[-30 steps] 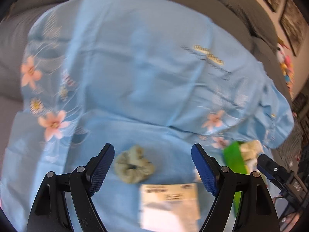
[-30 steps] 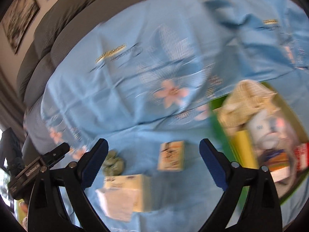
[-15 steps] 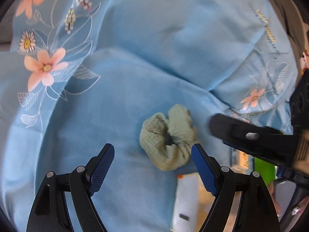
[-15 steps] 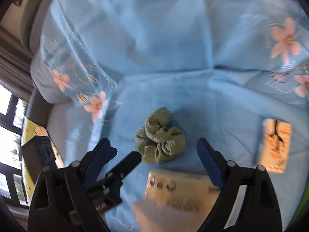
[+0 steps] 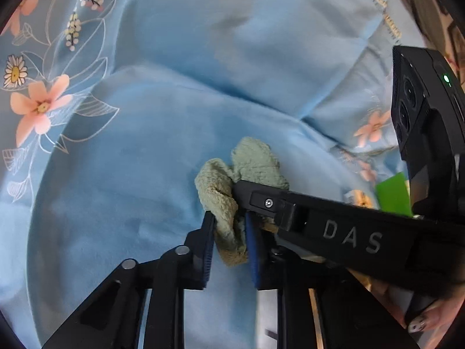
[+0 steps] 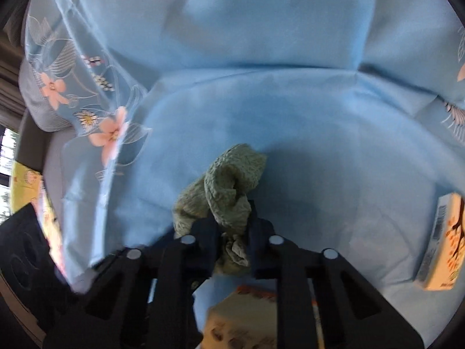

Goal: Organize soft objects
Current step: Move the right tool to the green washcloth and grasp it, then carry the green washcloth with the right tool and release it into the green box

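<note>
A sage-green fuzzy scrunchie (image 5: 255, 160) lies on the blue floral sheet (image 5: 130, 160). In the left wrist view my left gripper (image 5: 229, 221) has its jaws closing, and the blue pads press the scrunchie's near fold. The right gripper's finger (image 5: 270, 202) reaches in from the right across the same scrunchie. In the right wrist view my right gripper (image 6: 232, 226) also has its jaws closing, pinching the scrunchie (image 6: 235, 171) at its near end. Both grippers point steeply down at it.
An orange-patterned tissue pack (image 6: 444, 244) lies at the right and a second pack (image 6: 247, 314) just below the right gripper. A green basket edge (image 5: 392, 195) shows behind the right gripper's body. A person's hand (image 5: 430, 317) is at the lower right.
Both grippers came down onto the scrunchie and closed from wide open onto it. The right gripper swung in from the basket side to meet the left.
</note>
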